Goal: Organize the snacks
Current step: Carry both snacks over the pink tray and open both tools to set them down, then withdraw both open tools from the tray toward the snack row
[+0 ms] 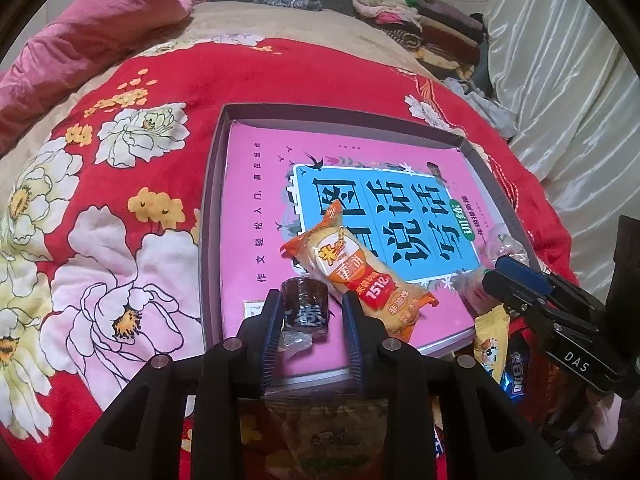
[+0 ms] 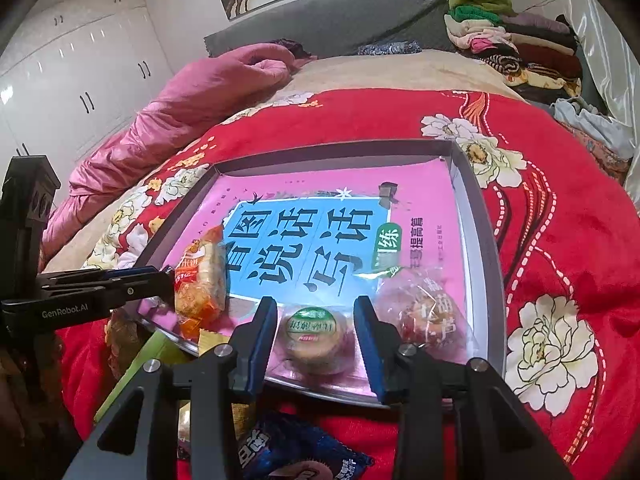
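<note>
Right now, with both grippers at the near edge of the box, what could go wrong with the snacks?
1. The left gripper is open around a small dark cup snack; the orange rice cracker pack lies close by, so closing may nudge it.
2. The round green-lid snack sits near the edge of the box; the open right gripper might push it out.

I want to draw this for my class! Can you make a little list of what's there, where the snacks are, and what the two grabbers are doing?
Place: red flowered blanket on a bed
Container: shallow grey box holding a pink book
Left gripper: open, around a dark wrapped snack
Right gripper: open, around a round green-topped snack
Also in box: orange cracker pack, clear-wrapped pastry
Outside box: blue snack packet
</note>
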A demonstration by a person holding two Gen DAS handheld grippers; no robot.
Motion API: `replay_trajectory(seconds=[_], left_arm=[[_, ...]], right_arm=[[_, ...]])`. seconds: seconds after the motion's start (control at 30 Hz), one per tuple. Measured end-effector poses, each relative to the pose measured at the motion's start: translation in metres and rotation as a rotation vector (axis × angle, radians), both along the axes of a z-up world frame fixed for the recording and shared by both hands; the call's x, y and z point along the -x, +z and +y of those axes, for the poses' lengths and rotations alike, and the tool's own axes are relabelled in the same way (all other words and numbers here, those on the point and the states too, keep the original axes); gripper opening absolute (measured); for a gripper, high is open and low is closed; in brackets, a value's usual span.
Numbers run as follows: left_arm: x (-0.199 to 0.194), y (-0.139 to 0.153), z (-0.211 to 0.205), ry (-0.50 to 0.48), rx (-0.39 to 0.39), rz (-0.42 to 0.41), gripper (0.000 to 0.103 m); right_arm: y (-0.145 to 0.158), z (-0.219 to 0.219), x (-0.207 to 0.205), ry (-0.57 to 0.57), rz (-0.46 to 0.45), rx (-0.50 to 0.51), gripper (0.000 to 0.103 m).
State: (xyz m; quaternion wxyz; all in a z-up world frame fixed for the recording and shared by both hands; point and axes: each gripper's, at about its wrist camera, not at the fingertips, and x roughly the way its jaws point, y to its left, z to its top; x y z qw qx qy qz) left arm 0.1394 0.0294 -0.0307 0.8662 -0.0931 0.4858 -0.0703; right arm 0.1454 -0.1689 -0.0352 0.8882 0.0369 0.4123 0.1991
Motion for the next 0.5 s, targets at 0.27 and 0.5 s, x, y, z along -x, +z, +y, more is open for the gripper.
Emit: replay_trajectory(seconds=[0.27, 0.5], left_arm=[[0.002, 0.005, 0.002, 0.004, 0.008, -0.010, 0.039], [0.004, 0.011, 0.003, 0.009, 0.009, -0.019, 0.052]], right_arm=[[0.003, 0.001, 0.002, 0.009, -0.016, -0.002, 0.040], [0.010, 0.000, 0.005, 0.010, -0.049, -0.009, 0.046]])
